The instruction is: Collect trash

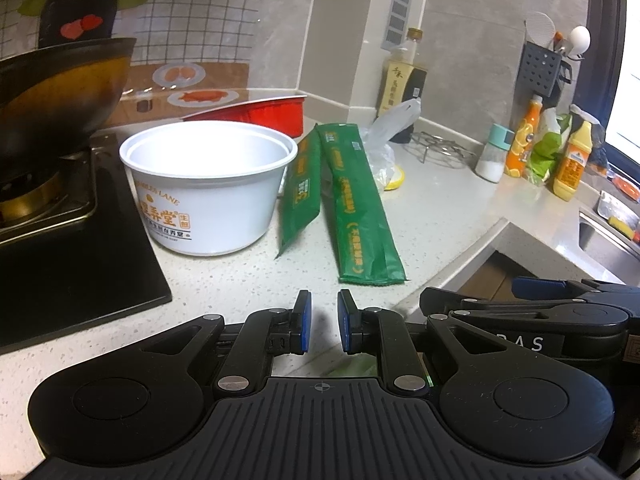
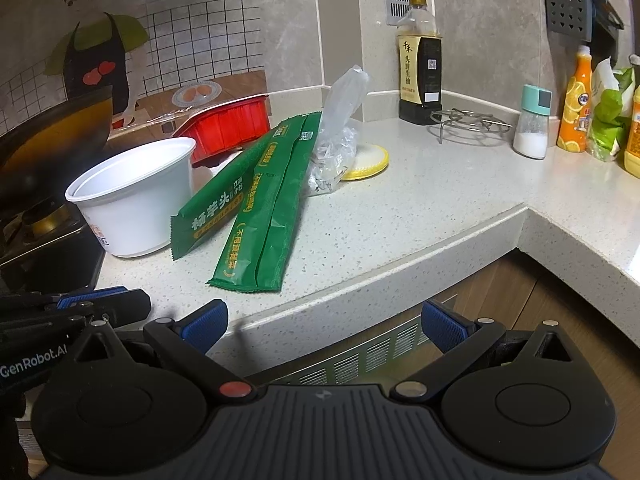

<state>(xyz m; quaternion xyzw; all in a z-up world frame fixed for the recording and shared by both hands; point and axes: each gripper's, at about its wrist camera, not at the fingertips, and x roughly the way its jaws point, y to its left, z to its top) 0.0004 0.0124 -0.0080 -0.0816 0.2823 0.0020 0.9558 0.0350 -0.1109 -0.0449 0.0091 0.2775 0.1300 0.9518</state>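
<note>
Left gripper (image 1: 324,322) narrow gap, nothing between pads, low over counter (image 1: 436,216). Right gripper (image 2: 324,326) wide open, empty, off counter edge. Trash unpicked: green packets (image 1: 360,200) at 12 o'clock, white bowl (image 1: 208,184) at 11, likely staged for approach.

Wok (image 1: 60,92) cut off by left edge in both views. Red tray (image 2: 228,128) partly hidden behind white bowl (image 2: 132,200). Sink (image 1: 608,236) cropped at right edge. Yellow lid (image 2: 366,162) half behind clear bag (image 2: 340,128). Bottle label txt too small to read.
</note>
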